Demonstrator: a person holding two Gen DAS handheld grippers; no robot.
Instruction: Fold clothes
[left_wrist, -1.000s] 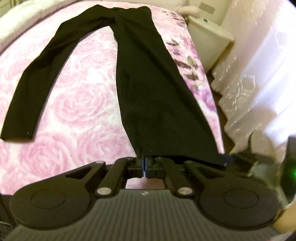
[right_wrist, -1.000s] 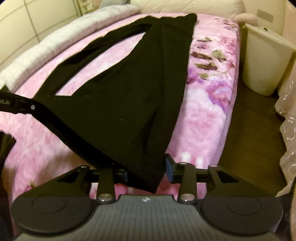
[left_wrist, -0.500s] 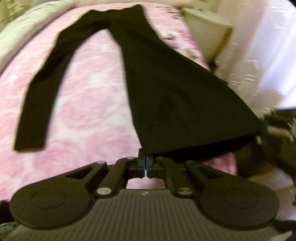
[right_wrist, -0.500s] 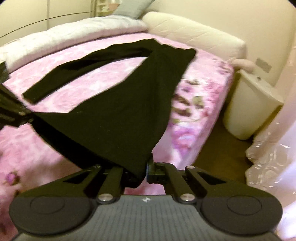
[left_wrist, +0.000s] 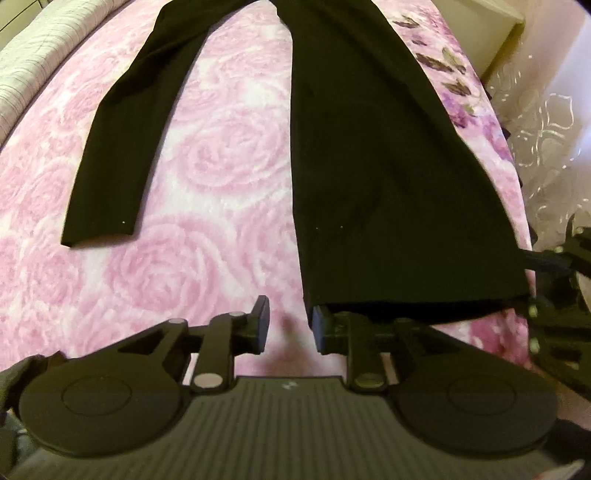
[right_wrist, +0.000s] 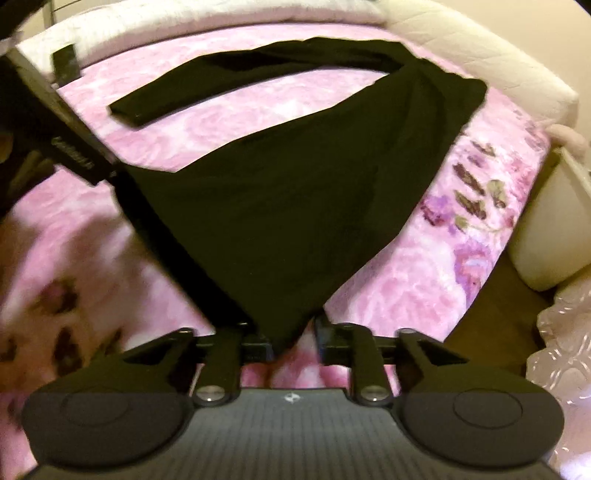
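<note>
A black long-sleeved garment (left_wrist: 369, 166) lies spread on the pink rose blanket (left_wrist: 203, 166), with one sleeve (left_wrist: 122, 129) stretched out to the left. My left gripper (left_wrist: 290, 325) hangs just below the hem's left corner. Its jaws are opening and nothing is between them. In the right wrist view the same garment (right_wrist: 295, 184) runs down to a pointed hem corner. That corner hangs between the opening jaws of my right gripper (right_wrist: 293, 341). It lies over the left finger, and the right finger (right_wrist: 325, 341) stands clear of it.
The bed's right edge drops to a wooden floor (right_wrist: 491, 314). A white bin (right_wrist: 546, 229) and a lace curtain (left_wrist: 546, 129) stand beside it. A pale quilt (left_wrist: 22, 66) lies along the far left and a padded headboard (right_wrist: 480, 55) at the back.
Half a second ago both grippers were shut on the hem's corners; now both stand apart. The hem has sunk toward the blanket, and the left view looks down more steeply.
</note>
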